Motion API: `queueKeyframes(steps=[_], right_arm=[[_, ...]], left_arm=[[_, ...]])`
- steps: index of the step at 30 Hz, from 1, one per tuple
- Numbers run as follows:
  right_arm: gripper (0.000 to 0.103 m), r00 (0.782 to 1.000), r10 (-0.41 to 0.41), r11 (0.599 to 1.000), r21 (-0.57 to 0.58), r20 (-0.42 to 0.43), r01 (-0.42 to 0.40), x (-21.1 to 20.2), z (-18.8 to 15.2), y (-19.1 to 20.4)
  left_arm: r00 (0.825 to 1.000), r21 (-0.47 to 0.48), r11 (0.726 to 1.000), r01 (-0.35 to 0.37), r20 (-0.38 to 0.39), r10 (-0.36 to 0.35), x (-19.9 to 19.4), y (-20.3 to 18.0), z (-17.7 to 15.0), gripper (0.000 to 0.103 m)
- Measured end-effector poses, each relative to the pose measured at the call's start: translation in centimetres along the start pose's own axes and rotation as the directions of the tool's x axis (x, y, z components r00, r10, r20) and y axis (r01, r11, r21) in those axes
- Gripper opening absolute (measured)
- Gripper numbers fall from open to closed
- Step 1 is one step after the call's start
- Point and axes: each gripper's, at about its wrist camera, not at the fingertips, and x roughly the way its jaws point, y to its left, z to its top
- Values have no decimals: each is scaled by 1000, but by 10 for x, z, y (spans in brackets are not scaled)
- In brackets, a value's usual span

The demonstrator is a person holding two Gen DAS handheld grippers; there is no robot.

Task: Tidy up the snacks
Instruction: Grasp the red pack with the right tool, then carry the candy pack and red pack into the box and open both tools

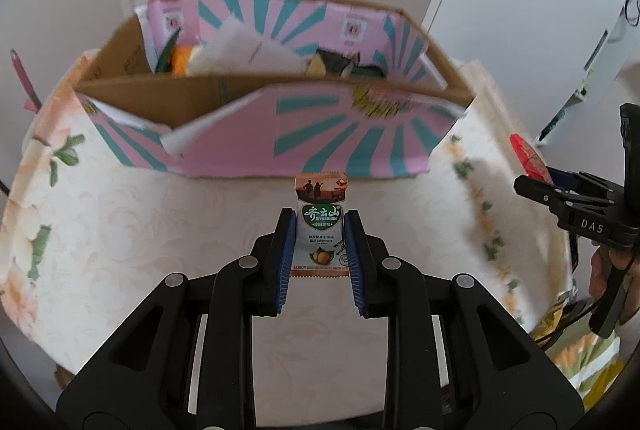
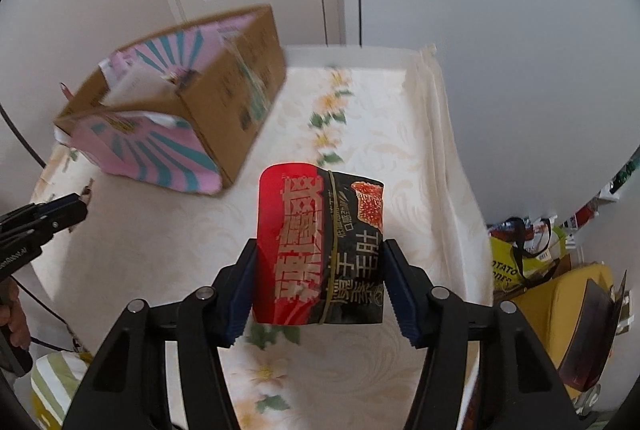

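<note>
Between your left gripper (image 1: pixel 319 230) blue pads sits a small white and green snack packet (image 1: pixel 321 230), pinched at both sides and lifted clear of the flowered tablecloth (image 1: pixel 120 222). Your right gripper (image 2: pixel 320 270) is closed on a bigger red and black snack pouch (image 2: pixel 320 250); its pads press the two edges so that the pouch bows outward a little. So both claws are gripping, each one its own snack, and neither snack rests on the table.

Ahead of the left gripper stands the cardboard box (image 1: pixel 280 133), lined with pink paper that has teal rays. From the left wrist view it is just behind the small packet; from the right wrist view it is up and to the left of the pouch, well apart from it. The box is open at the top and its flaps stand up.

Inside the box you can already see several things: something orange at the left, a pale crumpled wrapper (image 1: pixel 244 53) in the middle, and a dark packet at the right. They are blurred, so I cannot say exactly what each one is.

My judgement is that the task is partly done. Some snacks are in the box, and two more are in your hands but not yet over the opening. What is left is to carry both over the rim and release them. At the edges of the table some more bags show, but I cannot tell if they belong to the task.
</note>
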Motion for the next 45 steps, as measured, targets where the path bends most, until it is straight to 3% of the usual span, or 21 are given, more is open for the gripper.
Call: queueKeyframes(steps=[8, 19, 26, 38, 41, 45], right_arm=[[55, 995, 66, 997, -43, 77, -63, -53, 33, 29], [55, 976, 120, 992, -52, 180, -112, -78, 112, 74], [55, 980, 124, 992, 10, 157, -128, -47, 150, 106], [56, 991, 135, 985, 109, 7, -134, 49, 175, 148], [58, 990, 137, 983, 128, -27, -133, 68, 181, 157], [72, 989, 144, 976, 169, -34, -137, 76, 183, 156]], left_arm=[[996, -30, 1000, -5, 92, 8, -61, -7, 37, 22], [988, 3, 1000, 9, 153, -9, -74, 23, 120, 22], [994, 35, 999, 16, 106, -20, -43, 65, 166, 22], [998, 73, 996, 59, -12, -58, 13, 108, 174, 22], [998, 79, 995, 67, -24, -66, 18, 110, 175, 22], [996, 99, 991, 85, -35, -82, 22, 109, 174, 22]])
